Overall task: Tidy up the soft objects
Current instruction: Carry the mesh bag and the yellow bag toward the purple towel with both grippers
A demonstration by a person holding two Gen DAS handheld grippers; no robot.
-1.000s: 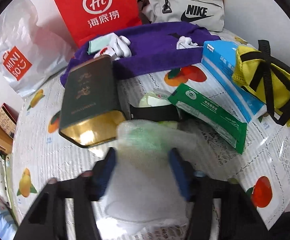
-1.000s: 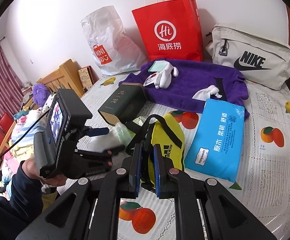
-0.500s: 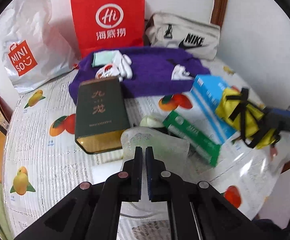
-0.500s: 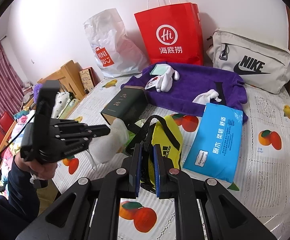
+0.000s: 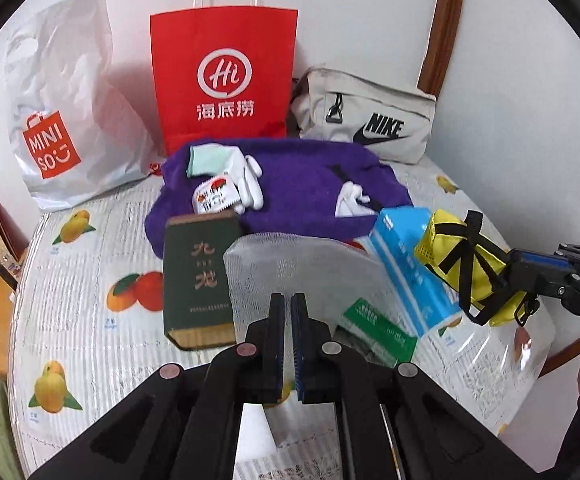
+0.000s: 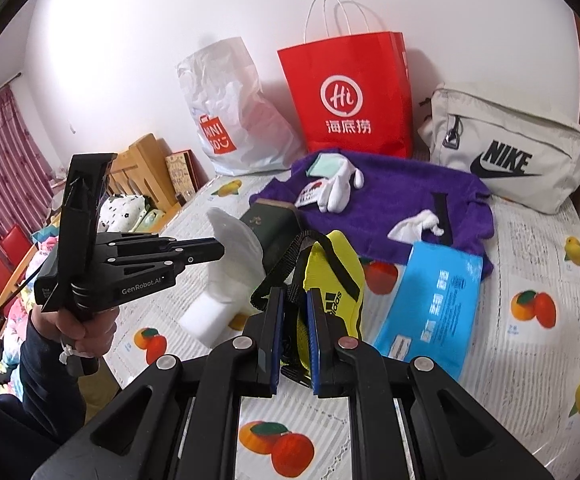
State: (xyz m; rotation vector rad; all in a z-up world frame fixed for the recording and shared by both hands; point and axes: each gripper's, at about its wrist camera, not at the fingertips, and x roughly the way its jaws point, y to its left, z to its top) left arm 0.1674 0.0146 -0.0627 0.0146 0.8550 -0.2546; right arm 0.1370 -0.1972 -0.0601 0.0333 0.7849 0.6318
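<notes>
My left gripper (image 5: 288, 304) is shut on a white mesh foam sleeve (image 5: 301, 268) and holds it raised above the bed; it also shows in the right wrist view (image 6: 234, 240). My right gripper (image 6: 293, 300) is shut on a yellow Adidas pouch (image 6: 335, 276) with black straps, held above the bed; the pouch also shows in the left wrist view (image 5: 461, 264). A purple towel (image 5: 301, 184) lies at the back with white socks (image 5: 250, 180) and a white cloth (image 5: 349, 200) on it.
A dark green box (image 5: 200, 276), a blue tissue pack (image 5: 413, 264) and a green packet (image 5: 377, 332) lie on the fruit-print bed cover. A red paper bag (image 5: 222, 80), a white Miniso bag (image 5: 62, 120) and a grey Nike bag (image 5: 365, 120) stand against the wall.
My left gripper closed on the mesh sleeve and lifted it off the bed. My right gripper raised the yellow pouch higher.
</notes>
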